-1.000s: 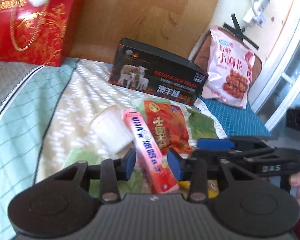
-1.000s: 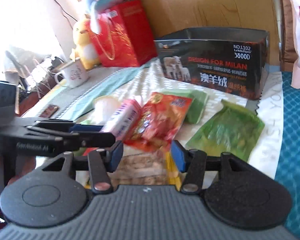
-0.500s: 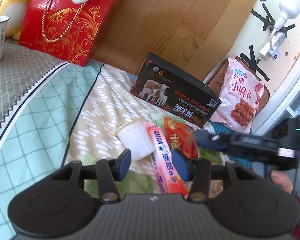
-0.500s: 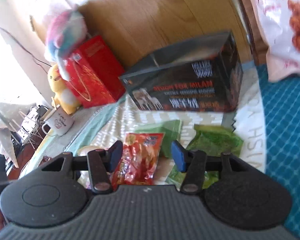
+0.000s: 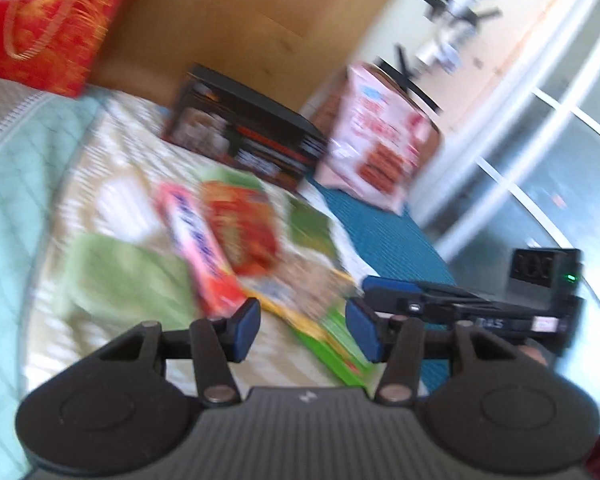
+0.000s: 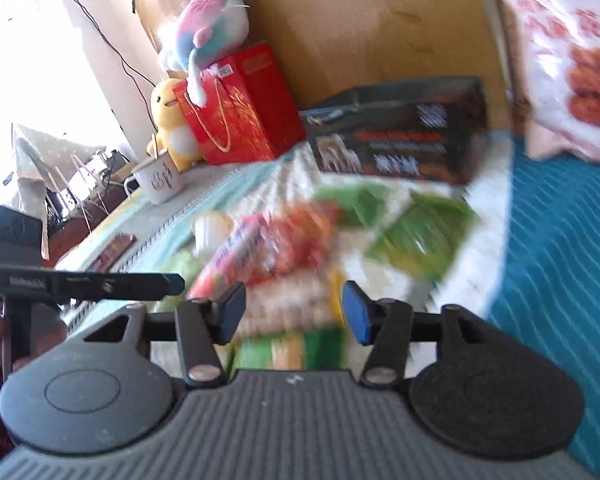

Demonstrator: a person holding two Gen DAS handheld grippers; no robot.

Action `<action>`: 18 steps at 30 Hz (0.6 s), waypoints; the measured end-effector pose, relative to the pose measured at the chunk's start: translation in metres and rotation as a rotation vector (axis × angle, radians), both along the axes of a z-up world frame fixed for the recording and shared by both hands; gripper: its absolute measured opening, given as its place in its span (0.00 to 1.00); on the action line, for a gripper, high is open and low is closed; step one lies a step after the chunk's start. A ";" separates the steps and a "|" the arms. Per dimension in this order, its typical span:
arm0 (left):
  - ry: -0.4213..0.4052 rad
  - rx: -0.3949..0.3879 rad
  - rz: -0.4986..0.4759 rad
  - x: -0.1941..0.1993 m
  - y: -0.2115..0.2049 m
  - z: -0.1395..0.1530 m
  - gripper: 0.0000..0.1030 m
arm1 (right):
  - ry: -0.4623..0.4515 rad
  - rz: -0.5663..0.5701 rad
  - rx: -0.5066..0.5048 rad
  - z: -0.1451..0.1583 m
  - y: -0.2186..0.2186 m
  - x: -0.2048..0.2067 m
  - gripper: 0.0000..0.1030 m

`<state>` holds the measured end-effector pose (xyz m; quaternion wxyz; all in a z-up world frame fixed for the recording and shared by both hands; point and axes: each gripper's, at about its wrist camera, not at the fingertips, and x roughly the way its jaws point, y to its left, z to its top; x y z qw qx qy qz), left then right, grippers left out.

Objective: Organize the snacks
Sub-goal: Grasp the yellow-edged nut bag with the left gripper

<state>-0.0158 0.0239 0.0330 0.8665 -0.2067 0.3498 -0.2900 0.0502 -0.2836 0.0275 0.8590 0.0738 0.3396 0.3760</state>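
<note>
Snacks lie in a blurred pile on the patterned cloth: a pink-and-red long pack [image 5: 204, 252], a red packet [image 5: 242, 228], a white cup [image 5: 120, 208], green packets [image 5: 128, 276] and a yellow-green pack with beige snacks [image 5: 320, 304]. My left gripper [image 5: 304, 332] is open and empty, hovering over the pile's near edge. My right gripper [image 6: 294, 316] is open and empty above the beige-snack pack [image 6: 288, 308]. The red packet [image 6: 296, 240] and a green packet [image 6: 424, 240] lie beyond it. Each gripper shows in the other's view.
An open black box [image 5: 252, 140] stands behind the pile against a wooden board. A large pink snack bag [image 5: 380, 148] leans on the right. A red gift bag [image 6: 240, 112], plush toys [image 6: 208, 28] and a white mug [image 6: 160, 180] stand at the left. A blue mat [image 6: 560, 240] lies right.
Both grippers dropped back toward the pile after lifting half a second ago; both views are now motion-blurred. Jaws stay open. No snack was taken hold of.
</note>
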 end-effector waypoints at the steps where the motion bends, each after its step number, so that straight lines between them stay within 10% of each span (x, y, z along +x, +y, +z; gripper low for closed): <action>1: 0.004 -0.006 -0.022 -0.001 -0.005 -0.001 0.47 | 0.000 -0.004 -0.005 -0.003 -0.004 -0.004 0.56; 12: 0.244 -0.172 0.067 0.028 -0.011 -0.027 0.62 | 0.125 -0.077 0.117 -0.014 -0.005 0.032 0.56; 18: 0.266 -0.163 0.112 0.047 -0.016 -0.030 0.28 | 0.153 -0.044 0.102 -0.019 0.010 0.042 0.24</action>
